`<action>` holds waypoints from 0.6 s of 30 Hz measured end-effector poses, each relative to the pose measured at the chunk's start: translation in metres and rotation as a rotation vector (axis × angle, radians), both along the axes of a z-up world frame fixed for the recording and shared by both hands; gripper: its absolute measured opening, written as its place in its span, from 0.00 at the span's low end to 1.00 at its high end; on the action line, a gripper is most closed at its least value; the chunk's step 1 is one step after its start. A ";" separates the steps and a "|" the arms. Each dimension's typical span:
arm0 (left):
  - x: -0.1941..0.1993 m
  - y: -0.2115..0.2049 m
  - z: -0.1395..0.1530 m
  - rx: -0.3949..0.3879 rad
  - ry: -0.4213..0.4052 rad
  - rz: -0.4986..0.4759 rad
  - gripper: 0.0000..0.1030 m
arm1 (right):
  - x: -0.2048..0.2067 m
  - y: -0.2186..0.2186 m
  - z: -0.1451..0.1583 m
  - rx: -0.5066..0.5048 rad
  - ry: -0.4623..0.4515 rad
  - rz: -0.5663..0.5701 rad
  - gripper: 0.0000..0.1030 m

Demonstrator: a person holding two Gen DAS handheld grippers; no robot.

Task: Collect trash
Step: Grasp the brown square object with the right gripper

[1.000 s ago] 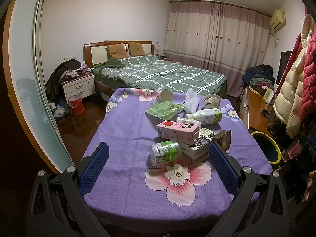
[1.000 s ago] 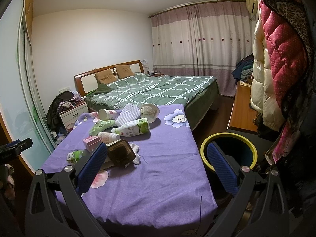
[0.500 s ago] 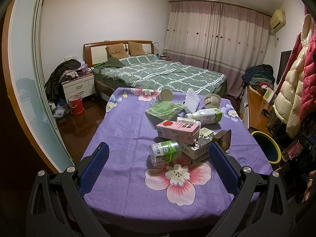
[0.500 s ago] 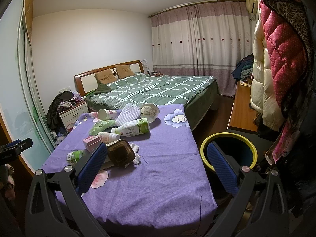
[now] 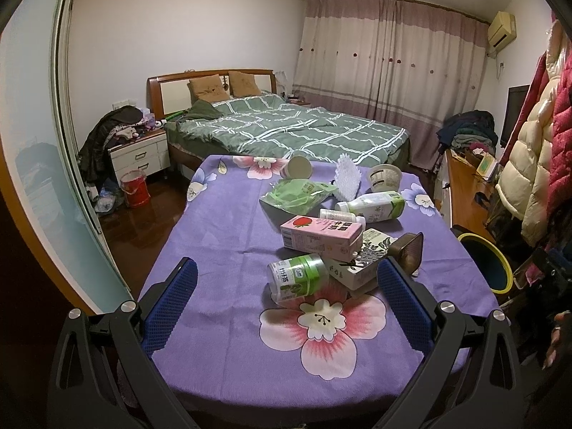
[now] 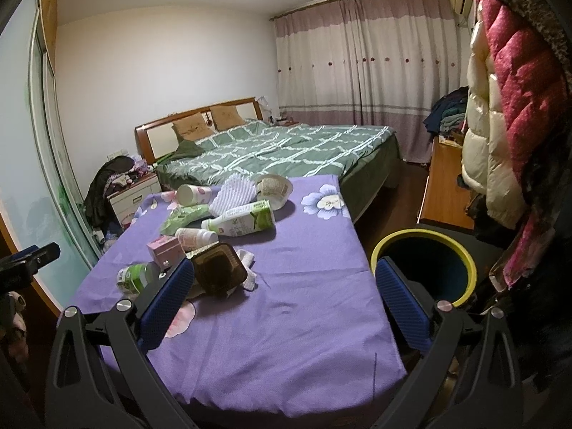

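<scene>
Trash lies on a purple flowered tablecloth [image 5: 221, 243]: a green-and-white can [image 5: 298, 278], a pink milk carton [image 5: 320, 233], a flowered box [image 5: 361, 264], a brown plastic tray [image 5: 407, 248], a green-labelled white bottle [image 5: 373, 206], a green bag [image 5: 296, 196], and paper cups [image 5: 299, 167]. A yellow-rimmed bin [image 6: 423, 264] stands on the floor right of the table. My left gripper [image 5: 286, 302] is open and empty just short of the can. My right gripper [image 6: 286, 296] is open and empty, with the brown tray [image 6: 218, 271] by its left finger.
A green-quilted bed [image 5: 286, 128] stands behind the table. A nightstand [image 5: 139, 155] and a red bucket [image 5: 134, 189] are at the left. A wooden cabinet [image 6: 445, 178] and hanging coats [image 6: 514, 114] line the right side. A glass sliding door [image 5: 35, 178] borders the left.
</scene>
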State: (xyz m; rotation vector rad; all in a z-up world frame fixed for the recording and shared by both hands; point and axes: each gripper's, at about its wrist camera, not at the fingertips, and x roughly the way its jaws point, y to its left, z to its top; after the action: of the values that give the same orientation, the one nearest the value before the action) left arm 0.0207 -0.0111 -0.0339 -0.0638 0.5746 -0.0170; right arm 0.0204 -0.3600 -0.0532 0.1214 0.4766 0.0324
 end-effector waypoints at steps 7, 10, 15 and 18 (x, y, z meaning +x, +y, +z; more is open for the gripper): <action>0.021 0.009 -0.003 -0.006 0.017 0.011 0.96 | 0.040 0.018 -0.022 0.003 0.067 0.042 0.94; 0.032 0.012 -0.007 0.002 0.026 0.019 0.96 | 0.058 0.031 -0.033 -0.001 0.092 0.078 0.94; 0.049 0.014 -0.014 0.011 0.045 0.022 0.96 | 0.091 0.056 -0.054 -0.020 0.134 0.156 0.94; 0.057 0.013 -0.018 0.016 0.051 0.018 0.96 | 0.110 0.068 -0.062 -0.025 0.152 0.196 0.94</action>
State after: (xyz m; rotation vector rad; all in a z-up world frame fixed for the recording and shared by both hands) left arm 0.0780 0.0024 -0.0522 -0.0538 0.6252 0.0064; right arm 0.1301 -0.2922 -0.1154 0.0522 0.6389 0.2104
